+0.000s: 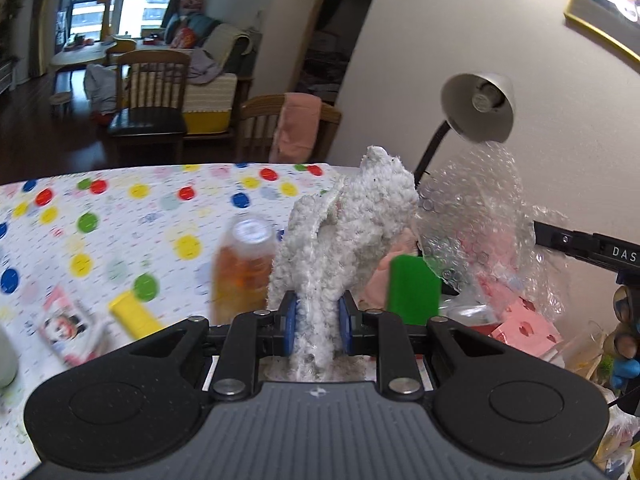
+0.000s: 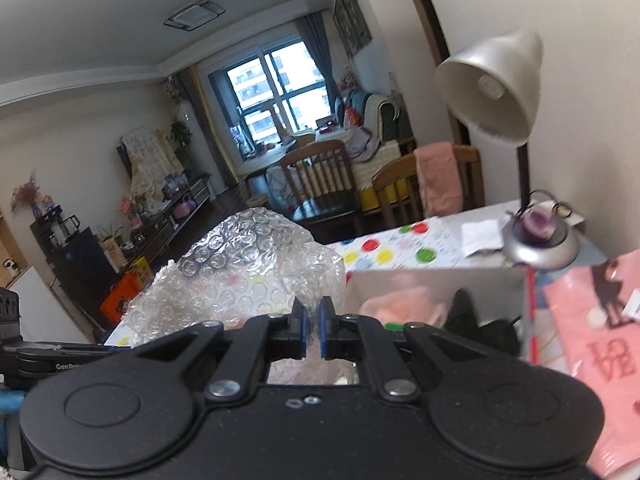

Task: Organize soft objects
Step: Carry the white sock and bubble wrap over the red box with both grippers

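Observation:
My left gripper point(image 1: 318, 320) is shut on a fluffy white plush toy point(image 1: 352, 216), whose body stands up above the blue pads point(image 1: 290, 322) over the dotted tablecloth point(image 1: 120, 216). A sheet of clear bubble wrap point(image 2: 248, 272) is pinched in my right gripper point(image 2: 313, 326), which is shut on its edge, and the sheet billows up and to the left. In the left wrist view the same bubble wrap point(image 1: 480, 224) hangs to the right of the plush toy, under the lamp. A pink soft thing point(image 2: 400, 300) lies inside a box just beyond the right gripper.
A desk lamp point(image 2: 496, 88) stands at the table's far right corner by the wall. On the cloth lie an orange bottle point(image 1: 244, 268), a yellow block point(image 1: 134, 314), a green block point(image 1: 414, 290) and a picture card point(image 1: 68, 328). A pink "LOVE" bag point(image 2: 600, 344) sits at right. Chairs point(image 1: 152, 92) stand beyond the table.

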`<state>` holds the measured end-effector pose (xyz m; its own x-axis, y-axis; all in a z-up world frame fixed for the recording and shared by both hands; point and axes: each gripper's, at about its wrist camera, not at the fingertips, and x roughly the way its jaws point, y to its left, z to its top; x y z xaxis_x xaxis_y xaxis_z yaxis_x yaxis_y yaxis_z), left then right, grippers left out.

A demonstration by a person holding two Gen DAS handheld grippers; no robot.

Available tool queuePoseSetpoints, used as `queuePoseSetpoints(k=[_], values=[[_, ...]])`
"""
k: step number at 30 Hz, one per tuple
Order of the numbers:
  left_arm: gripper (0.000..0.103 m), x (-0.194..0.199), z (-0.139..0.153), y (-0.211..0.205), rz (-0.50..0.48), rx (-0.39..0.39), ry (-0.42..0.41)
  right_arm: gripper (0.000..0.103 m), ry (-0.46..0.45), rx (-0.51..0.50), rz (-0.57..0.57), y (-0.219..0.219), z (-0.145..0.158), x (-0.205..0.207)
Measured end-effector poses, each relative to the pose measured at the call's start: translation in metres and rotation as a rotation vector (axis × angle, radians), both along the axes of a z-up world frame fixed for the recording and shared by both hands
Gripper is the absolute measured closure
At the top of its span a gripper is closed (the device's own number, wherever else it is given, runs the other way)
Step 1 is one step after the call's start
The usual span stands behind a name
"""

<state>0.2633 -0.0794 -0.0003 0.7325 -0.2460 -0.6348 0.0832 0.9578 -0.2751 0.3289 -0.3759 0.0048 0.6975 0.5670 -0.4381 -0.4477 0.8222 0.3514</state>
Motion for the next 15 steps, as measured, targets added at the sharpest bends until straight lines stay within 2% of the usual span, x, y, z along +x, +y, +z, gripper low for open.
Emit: queuePoseSetpoints(k=[8, 15], values=[[0.082, 0.046, -0.012, -0.058, -0.056, 0.044, 0.052, 0.098, 0.009, -0.042, -0.049, -0.035, -0.013, 0.029], [0.082, 0.079, -0.025, -0.096, -0.060, 0.128, 0.082, 0.098, 0.039, -0.088, -0.074, -0.053, -0.030, 0.052]])
